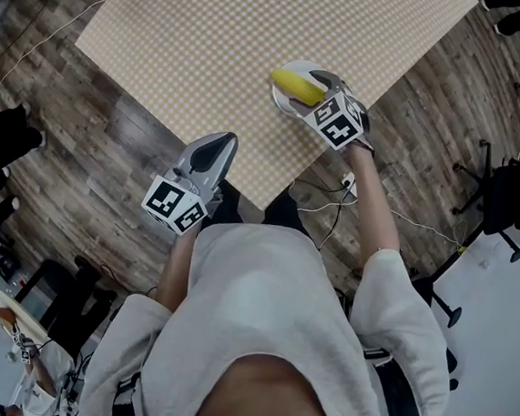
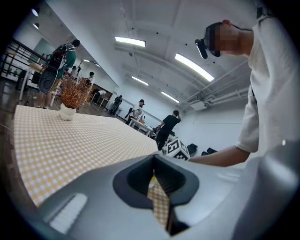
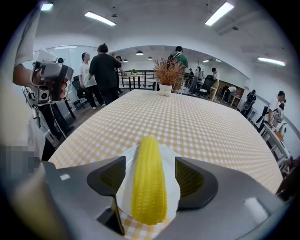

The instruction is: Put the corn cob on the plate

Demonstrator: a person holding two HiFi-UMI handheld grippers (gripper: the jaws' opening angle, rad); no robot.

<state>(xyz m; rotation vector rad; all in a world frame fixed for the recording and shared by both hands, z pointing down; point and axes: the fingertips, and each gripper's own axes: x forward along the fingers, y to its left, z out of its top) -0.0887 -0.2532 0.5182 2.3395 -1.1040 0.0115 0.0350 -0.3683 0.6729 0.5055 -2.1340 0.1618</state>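
A yellow corn cob (image 1: 296, 85) (image 3: 149, 180) lies lengthwise on a small white plate (image 1: 280, 102) (image 3: 172, 187) near the right corner of the checked table (image 1: 212, 42). My right gripper (image 1: 313, 89) (image 3: 151, 174) hangs over the plate with its jaws wide on either side of the cob. A gap shows on each side, so the pads are not touching it. My left gripper (image 1: 219, 140) (image 2: 157, 180) is held at the table's near edge, away from the plate. Its jaws are together with nothing between them.
A dried plant in a white pot (image 2: 67, 111) (image 3: 165, 88) stands at the table's far end. Several people stand beyond the table. Office chairs (image 1: 508, 194) and floor cables (image 1: 334, 200) lie to the right of the table.
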